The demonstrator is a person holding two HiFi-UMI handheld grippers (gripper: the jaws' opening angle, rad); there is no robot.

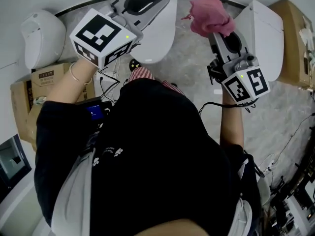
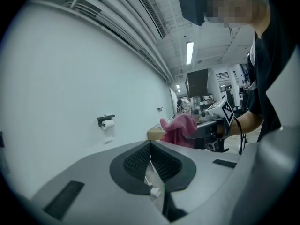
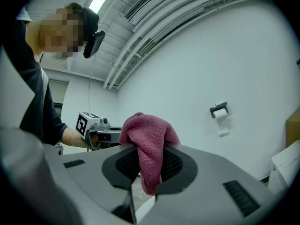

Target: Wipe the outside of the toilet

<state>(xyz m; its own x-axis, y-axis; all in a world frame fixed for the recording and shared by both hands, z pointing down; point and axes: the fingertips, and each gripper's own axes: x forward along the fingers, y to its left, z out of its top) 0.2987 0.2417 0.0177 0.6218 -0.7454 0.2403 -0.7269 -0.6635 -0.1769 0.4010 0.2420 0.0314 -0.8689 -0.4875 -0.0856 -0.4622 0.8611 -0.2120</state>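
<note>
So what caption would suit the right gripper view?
Right gripper shut on a pink cloth, the left gripper beyond, white wall behind.

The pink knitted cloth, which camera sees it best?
The right gripper view: the pink knitted cloth fills the middle, pinched between the jaws of the right gripper. The head view shows it bunched at that gripper's tip. The left gripper view shows it small and far away.

Bunched pink cloth [image 1: 210, 14], held aloft, white toilet [image 1: 266, 33] near.
</note>
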